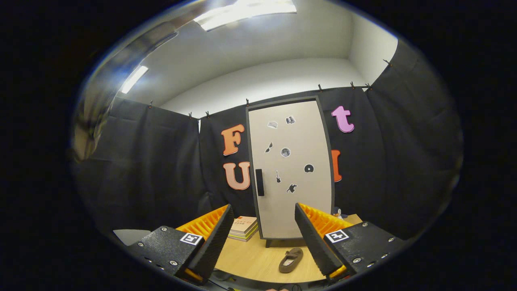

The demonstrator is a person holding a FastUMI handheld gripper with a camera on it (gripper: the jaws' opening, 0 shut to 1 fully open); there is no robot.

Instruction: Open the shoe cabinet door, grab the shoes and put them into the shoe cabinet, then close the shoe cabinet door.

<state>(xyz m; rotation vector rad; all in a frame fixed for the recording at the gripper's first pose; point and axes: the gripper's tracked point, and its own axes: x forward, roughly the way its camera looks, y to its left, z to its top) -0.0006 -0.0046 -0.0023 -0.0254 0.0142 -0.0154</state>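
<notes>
- My jaws (pixel 263 238) stand wide apart, holding nothing, above the wooden bench (pixel 258 260).
- A brown shoe (pixel 291 260) lies between them; beyond stands the shut shoe cabinet door (pixel 291 169), with books (pixel 243 227) beside it.

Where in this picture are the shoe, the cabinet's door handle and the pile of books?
shoe (pixel 291 260): gripper view, middle of its upper.
door handle (pixel 259 182): gripper view, centre of the black bar.
books (pixel 244 228): gripper view, top cover.
gripper (pixel 263 238): open, nothing held.

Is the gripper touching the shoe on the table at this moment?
Apart. The gripper view shows the open gripper with bare table between its fingers; the shoe lies on the wood ahead, a visible gap from the right finger.
</notes>
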